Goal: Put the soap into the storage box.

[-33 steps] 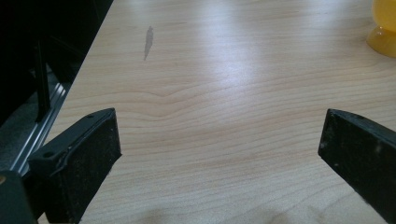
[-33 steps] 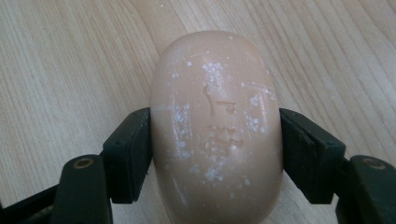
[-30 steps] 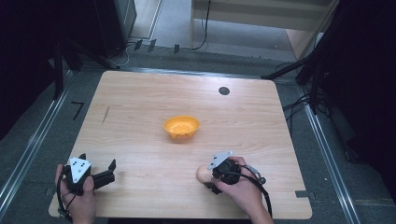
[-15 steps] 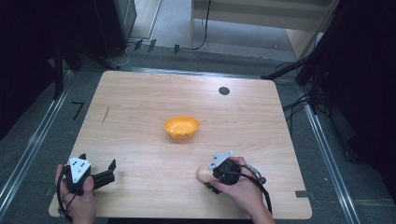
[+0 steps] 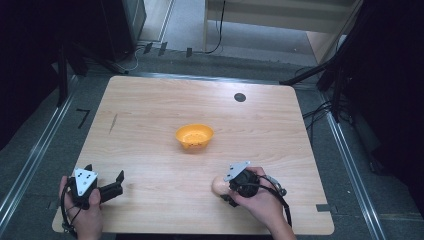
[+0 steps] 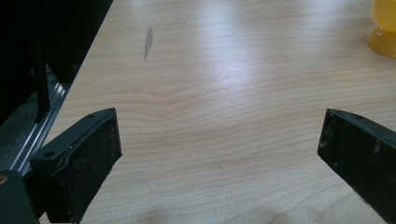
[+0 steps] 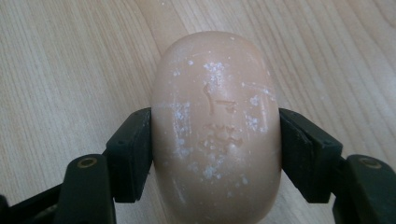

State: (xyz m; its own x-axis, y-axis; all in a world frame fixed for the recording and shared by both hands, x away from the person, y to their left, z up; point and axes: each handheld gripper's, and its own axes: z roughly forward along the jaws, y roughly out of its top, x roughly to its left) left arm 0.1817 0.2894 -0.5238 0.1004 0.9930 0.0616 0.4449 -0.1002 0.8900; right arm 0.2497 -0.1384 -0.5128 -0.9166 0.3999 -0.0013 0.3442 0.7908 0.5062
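A peach-coloured oval bar of soap (image 5: 218, 185) lies on the wooden table (image 5: 150, 125), near its front edge and right of centre. My right gripper (image 5: 223, 189) is shut on it. In the right gripper view both black pads (image 7: 135, 144) press on the flanks of the soap (image 7: 217, 126), whose top is flecked with white. My left gripper (image 5: 105, 171) rests at the front left corner in a person's hand. Its jaws stand wide apart. In the left gripper view nothing but bare wood lies between the jaws of the left gripper (image 6: 219, 140).
An orange bowl (image 5: 194, 136) stands mid-table, beyond both grippers; its edge shows at the top right as the bowl (image 6: 385, 32). A small dark disc (image 5: 240, 97) sits near the far edge. A dark streak (image 5: 113, 123) marks the wood at left.
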